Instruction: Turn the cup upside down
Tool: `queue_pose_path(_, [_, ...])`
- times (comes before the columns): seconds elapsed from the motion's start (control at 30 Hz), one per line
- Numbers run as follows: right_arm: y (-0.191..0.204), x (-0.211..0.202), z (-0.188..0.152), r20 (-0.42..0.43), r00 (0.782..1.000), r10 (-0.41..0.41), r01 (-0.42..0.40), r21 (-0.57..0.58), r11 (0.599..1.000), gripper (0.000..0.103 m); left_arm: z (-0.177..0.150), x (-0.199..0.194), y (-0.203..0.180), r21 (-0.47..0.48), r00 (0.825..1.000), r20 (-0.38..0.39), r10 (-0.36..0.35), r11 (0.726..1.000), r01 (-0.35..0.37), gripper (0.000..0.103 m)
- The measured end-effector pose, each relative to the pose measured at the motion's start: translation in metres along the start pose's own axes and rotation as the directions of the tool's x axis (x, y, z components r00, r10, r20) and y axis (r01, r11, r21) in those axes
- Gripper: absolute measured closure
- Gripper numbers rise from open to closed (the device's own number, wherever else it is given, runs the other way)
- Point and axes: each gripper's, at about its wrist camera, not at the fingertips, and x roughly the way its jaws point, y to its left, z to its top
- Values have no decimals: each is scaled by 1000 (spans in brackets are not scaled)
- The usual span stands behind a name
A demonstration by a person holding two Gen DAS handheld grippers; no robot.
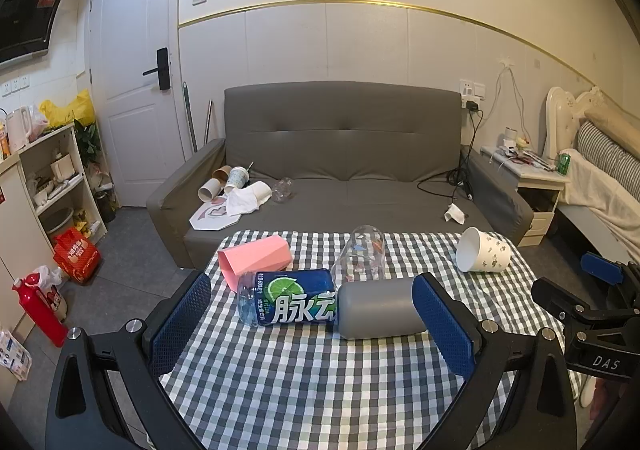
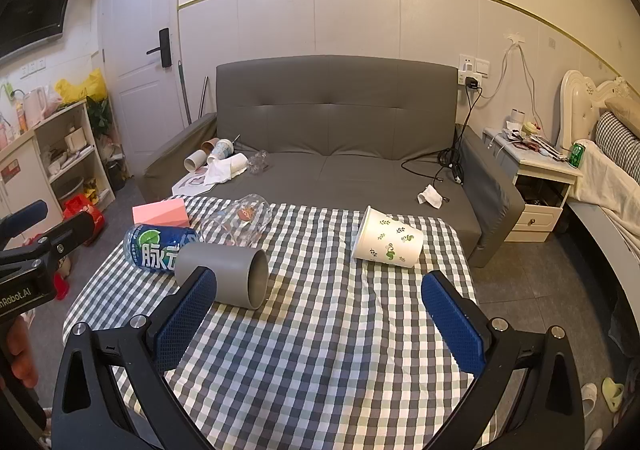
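Both grippers, left (image 1: 316,324) and right (image 2: 320,318), gape; bottle (image 1: 288,302) reads "脉动".

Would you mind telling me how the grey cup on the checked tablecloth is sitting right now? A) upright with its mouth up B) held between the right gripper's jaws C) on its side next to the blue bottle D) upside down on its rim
C: the grey cup lies on its side, its open mouth facing sideways, with its closed end up against the blue bottle; both grippers are open and hold nothing.
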Motion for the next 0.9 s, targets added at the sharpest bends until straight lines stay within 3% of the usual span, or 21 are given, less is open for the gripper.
queue_pose_path(0.9, [1, 2, -2, -3, 1000, 1, -1, 1, 1000, 0, -1, 0, -1, 1, 1000, 1, 1, 1000, -1, 0])
